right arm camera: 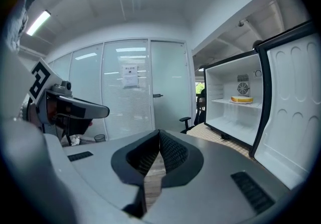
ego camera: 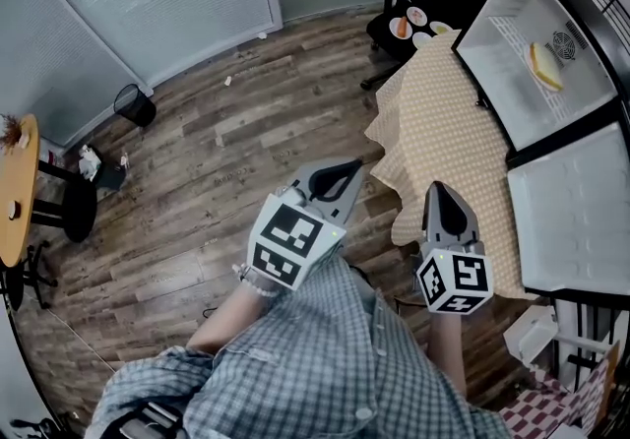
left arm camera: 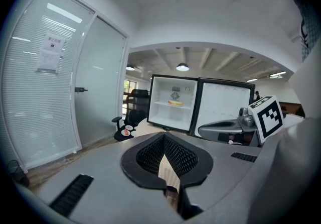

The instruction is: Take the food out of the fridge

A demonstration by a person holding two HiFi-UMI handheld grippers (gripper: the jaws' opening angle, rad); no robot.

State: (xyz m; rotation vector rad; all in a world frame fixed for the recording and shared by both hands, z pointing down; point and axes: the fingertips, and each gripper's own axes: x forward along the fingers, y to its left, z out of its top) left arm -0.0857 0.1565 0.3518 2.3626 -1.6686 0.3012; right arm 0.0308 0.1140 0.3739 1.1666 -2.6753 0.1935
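The small white fridge (ego camera: 492,29) stands open on a table with a checked cloth (ego camera: 443,132), its door (ego camera: 576,211) swung wide. A yellow round piece of food (ego camera: 544,65) lies on the upper shelf; it also shows in the left gripper view (left arm camera: 175,102) and the right gripper view (right arm camera: 242,99). My left gripper (ego camera: 340,174) (left arm camera: 164,135) is shut and empty, out over the floor short of the table. Beside it my right gripper (ego camera: 440,193) (right arm camera: 159,131) is also shut with nothing in it, at the cloth's near edge. Both point toward the fridge from a distance.
A black office chair (ego camera: 409,26) with small plates of food on its seat stands beyond the table. A black bin (ego camera: 135,104) and a round wooden table (ego camera: 18,191) are at the left. Glass partition walls (ego camera: 148,4) close the far side of the wooden floor.
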